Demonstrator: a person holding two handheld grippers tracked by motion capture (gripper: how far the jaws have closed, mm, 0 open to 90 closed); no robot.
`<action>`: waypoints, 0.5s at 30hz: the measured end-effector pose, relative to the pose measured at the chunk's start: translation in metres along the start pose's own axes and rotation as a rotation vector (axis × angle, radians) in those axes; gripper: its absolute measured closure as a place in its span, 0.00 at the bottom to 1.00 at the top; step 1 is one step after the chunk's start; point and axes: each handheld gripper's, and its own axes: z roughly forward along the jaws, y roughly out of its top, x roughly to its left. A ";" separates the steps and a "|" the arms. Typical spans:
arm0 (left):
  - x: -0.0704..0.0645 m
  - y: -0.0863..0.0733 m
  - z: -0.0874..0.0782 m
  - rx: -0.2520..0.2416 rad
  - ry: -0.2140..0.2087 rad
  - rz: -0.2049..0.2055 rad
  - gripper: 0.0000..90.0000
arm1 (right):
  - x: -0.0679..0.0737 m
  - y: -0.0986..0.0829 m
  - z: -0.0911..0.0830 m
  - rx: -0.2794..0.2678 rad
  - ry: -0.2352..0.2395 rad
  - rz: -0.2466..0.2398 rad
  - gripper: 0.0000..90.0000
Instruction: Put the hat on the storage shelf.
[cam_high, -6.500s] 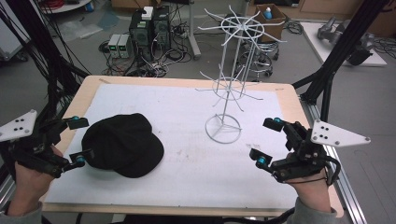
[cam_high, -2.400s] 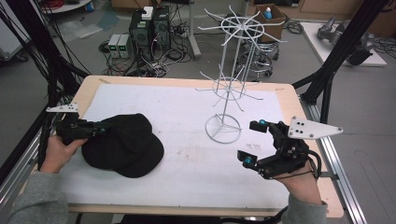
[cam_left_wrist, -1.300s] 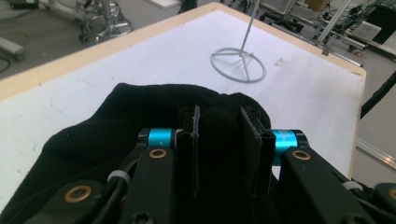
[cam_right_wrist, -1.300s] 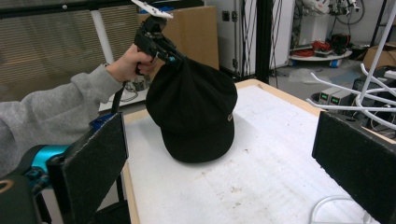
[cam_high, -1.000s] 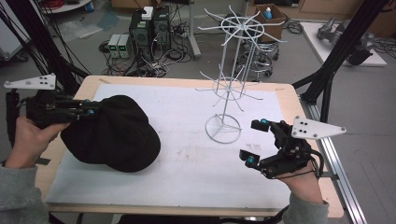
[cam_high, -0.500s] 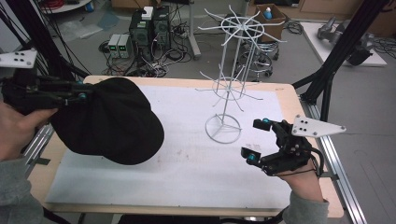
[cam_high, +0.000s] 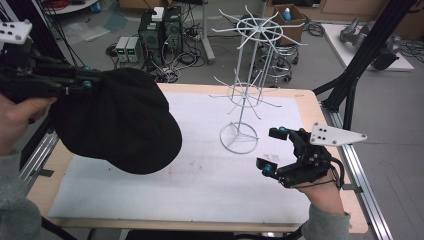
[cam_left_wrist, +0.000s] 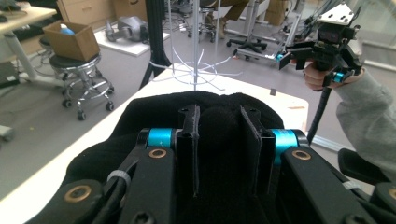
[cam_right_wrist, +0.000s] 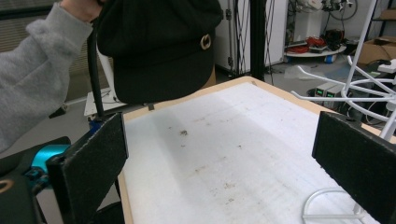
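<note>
While my left gripper (cam_high: 87, 84) pinches the black cap (cam_high: 117, 122) by its edge, the cap hangs clear above the counter (cam_high: 200, 185); my right gripper (cam_high: 272, 150) hovers spread wide beside the white wire rack (cam_high: 240, 137).

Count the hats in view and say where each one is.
1. The black hat hangs above the table's left side, clamped in the left gripper. No other hat is visible.
</note>
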 end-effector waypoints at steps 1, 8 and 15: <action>-0.001 0.004 0.001 0.003 -0.006 0.004 0.78 | 0.000 0.000 0.000 -0.002 0.000 -0.001 0.03; -0.004 0.030 0.002 -0.010 -0.018 0.026 0.78 | -0.001 -0.001 -0.002 -0.004 0.001 0.006 0.03; -0.008 0.059 0.001 -0.047 -0.048 0.040 0.78 | -0.003 -0.002 -0.002 -0.007 0.002 0.011 0.03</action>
